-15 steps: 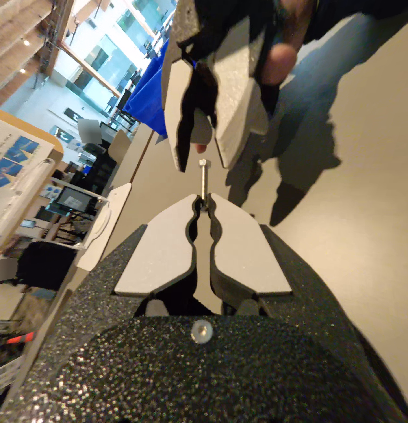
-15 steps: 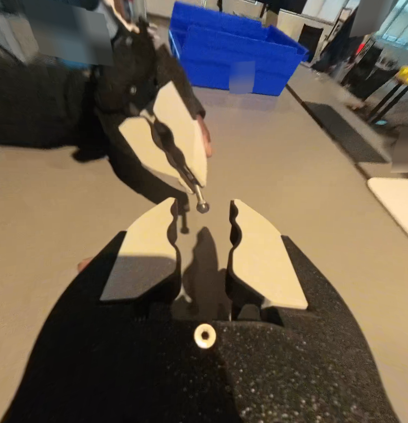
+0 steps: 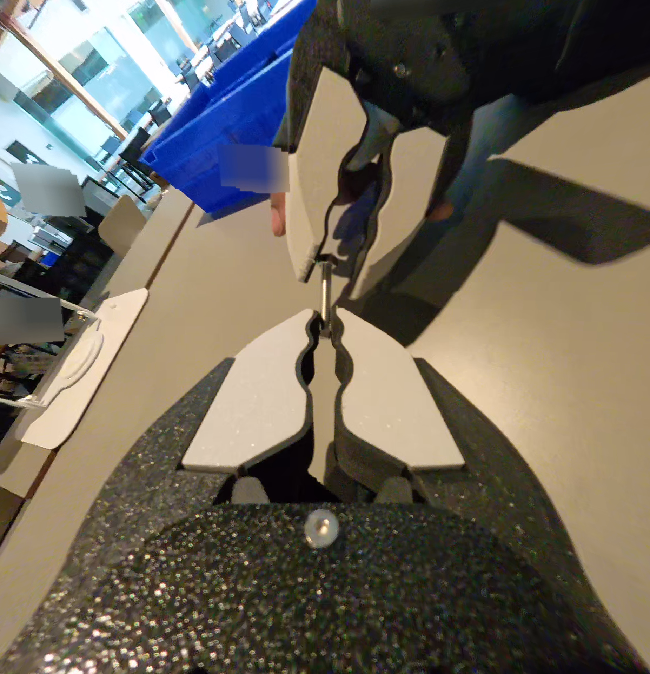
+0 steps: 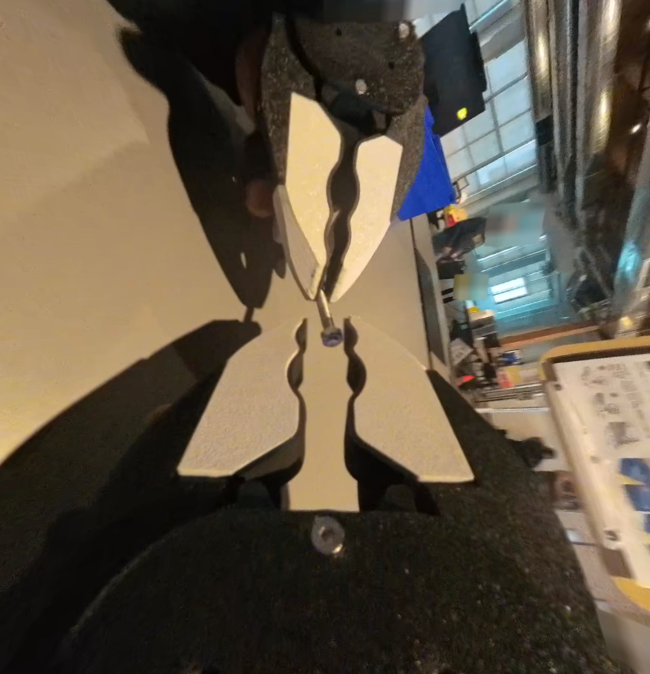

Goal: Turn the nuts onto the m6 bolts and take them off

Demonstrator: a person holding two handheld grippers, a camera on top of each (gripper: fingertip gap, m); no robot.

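Left wrist view, tongs (image 3: 325, 322) gripping bolt (image 3: 325, 291) (blue bin (image 3: 221, 131) behind)

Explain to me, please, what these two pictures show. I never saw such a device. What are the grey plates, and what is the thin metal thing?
There is no robot here. A person holds a hand tool in each hand, and each tool carries a camera looking along its two grey fingers. One picture comes from the left gripper, the other from the right gripper, so each view also shows the other tool facing it. The thin metal thing is a bolt. The left fingers are closed on one end. Its hexagonal end sits between the right fingers, which are open. Both hover above a beige table; a blue bin stands farther back.
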